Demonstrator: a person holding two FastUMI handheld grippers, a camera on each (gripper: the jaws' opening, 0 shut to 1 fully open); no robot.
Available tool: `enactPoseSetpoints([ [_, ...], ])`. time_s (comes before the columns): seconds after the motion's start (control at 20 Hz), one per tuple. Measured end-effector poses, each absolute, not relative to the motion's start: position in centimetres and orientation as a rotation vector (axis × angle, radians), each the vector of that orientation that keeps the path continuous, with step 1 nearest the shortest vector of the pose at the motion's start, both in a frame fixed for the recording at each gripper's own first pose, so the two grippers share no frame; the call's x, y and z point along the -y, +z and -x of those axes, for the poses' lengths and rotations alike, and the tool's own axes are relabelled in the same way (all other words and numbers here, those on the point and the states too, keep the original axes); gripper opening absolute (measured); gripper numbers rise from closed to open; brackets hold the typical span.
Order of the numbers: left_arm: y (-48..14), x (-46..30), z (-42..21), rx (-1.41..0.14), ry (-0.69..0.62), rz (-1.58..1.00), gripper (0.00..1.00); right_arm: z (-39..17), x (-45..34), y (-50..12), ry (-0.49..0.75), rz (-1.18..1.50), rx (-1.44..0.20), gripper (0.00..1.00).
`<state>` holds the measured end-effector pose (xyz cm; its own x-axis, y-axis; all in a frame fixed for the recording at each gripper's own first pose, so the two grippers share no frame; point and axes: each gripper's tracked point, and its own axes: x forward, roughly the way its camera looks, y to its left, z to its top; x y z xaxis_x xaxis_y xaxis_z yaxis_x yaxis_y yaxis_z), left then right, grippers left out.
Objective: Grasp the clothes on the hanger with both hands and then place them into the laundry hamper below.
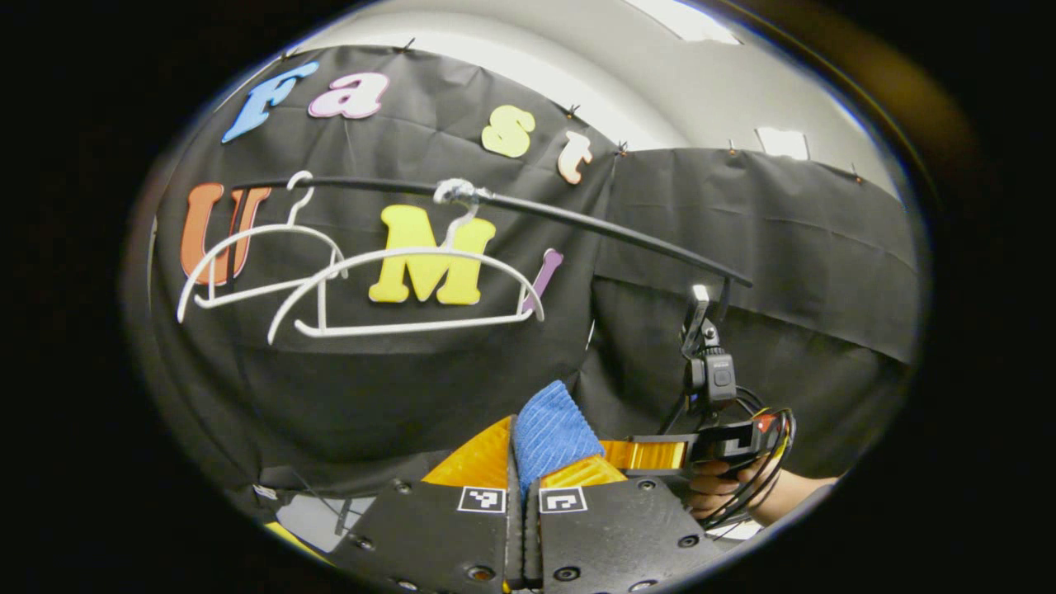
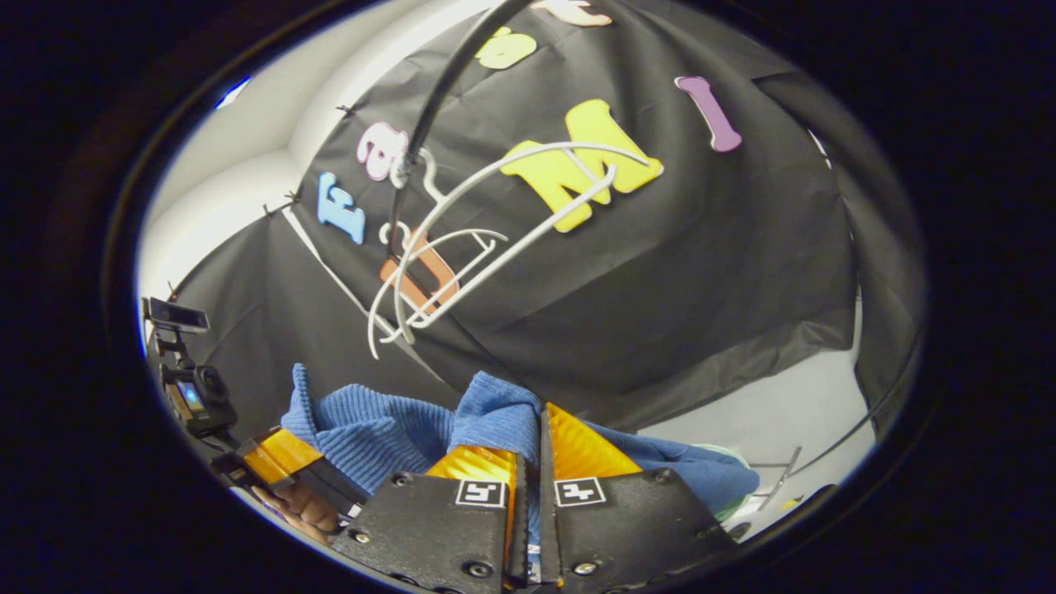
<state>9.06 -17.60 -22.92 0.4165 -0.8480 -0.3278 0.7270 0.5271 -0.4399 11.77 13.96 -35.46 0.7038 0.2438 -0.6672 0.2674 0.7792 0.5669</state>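
A blue ribbed garment [image 1: 551, 431] sticks up between the orange fingers of my left gripper [image 1: 523, 470], which is shut on it. In the right gripper view the same blue garment [image 2: 371, 433] stretches from my right gripper [image 2: 532, 458], shut on a fold of it, across to the other gripper [image 2: 285, 462] at the lower left. Two bare white hangers [image 1: 404, 285] hang from a black rail [image 1: 577, 219] above, well clear of the cloth. The right gripper [image 1: 660, 454] and the hand holding it sit at the lower right of the left gripper view.
Black cloth covers the booth walls behind the rail. A pale floor [image 2: 784, 412] with a thin metal frame [image 2: 780, 474] shows at the lower right of the right gripper view. A yellow edge [image 1: 285, 536] peeks in at the lower left of the left gripper view.
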Motion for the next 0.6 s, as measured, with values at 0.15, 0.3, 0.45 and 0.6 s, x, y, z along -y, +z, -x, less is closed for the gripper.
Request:
enactPoseSetpoints([
  [0.15, -26.2, 17.3, -8.6, -0.610, -0.952, 0.217, 0.01, -10.5, -14.8, -38.8, -0.025, -0.741, -0.870, 0.08],
  [0.3, -29.7, 16.8, -8.3, -0.662, -0.898, 0.199, 0.07, -9.5, -15.3, -42.1, -0.034, -0.796, -0.930, 0.08],
  [0.45, -33.0, 16.4, -8.6, -0.722, -0.828, 0.203, 0.01, -8.8, -14.5, -45.5, -0.066, -0.806, -0.984, 0.09],
  [0.6, -36.5, 16.0, -8.3, -0.790, -0.762, 0.184, 0.01, -7.8, -13.6, -49.1, -0.104, -0.797, -1.062, 0.09],
])
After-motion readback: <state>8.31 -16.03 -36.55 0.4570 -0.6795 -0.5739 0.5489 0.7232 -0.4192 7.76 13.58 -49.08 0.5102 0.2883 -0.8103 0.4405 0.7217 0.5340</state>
